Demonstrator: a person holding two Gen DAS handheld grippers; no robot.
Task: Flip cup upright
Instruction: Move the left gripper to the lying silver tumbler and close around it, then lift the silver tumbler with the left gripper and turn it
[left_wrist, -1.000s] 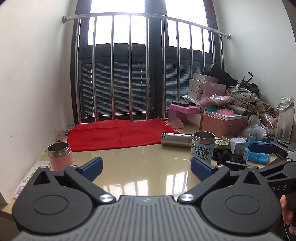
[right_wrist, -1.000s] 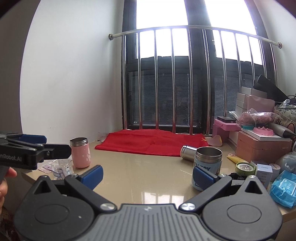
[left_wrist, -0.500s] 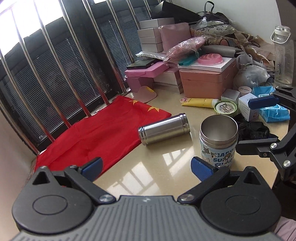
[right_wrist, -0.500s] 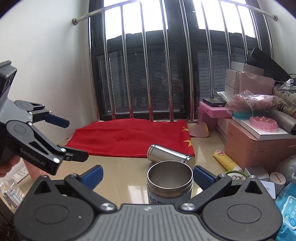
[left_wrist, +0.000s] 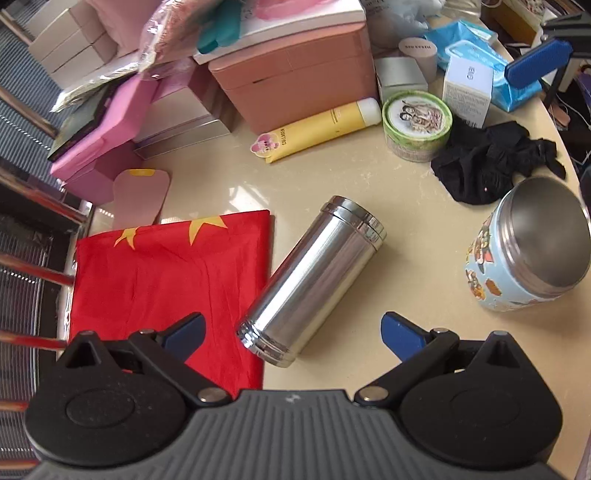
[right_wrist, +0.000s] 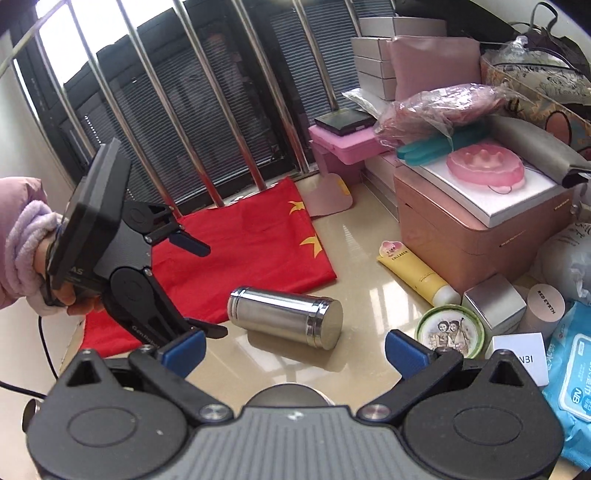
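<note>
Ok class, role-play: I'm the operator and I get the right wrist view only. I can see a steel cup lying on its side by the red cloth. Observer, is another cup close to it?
Observer: Yes. The left wrist view shows a blue sticker cup standing upright, mouth open, to the right of the steel cup.
Operator: Is anything in it?
Observer: No, the part of its inside that shows is bare steel.
Operator: How is the left gripper lined up?
Observer: The left gripper is open, and the steel cup's near end lies just ahead of the gap between its fingers.
</note>
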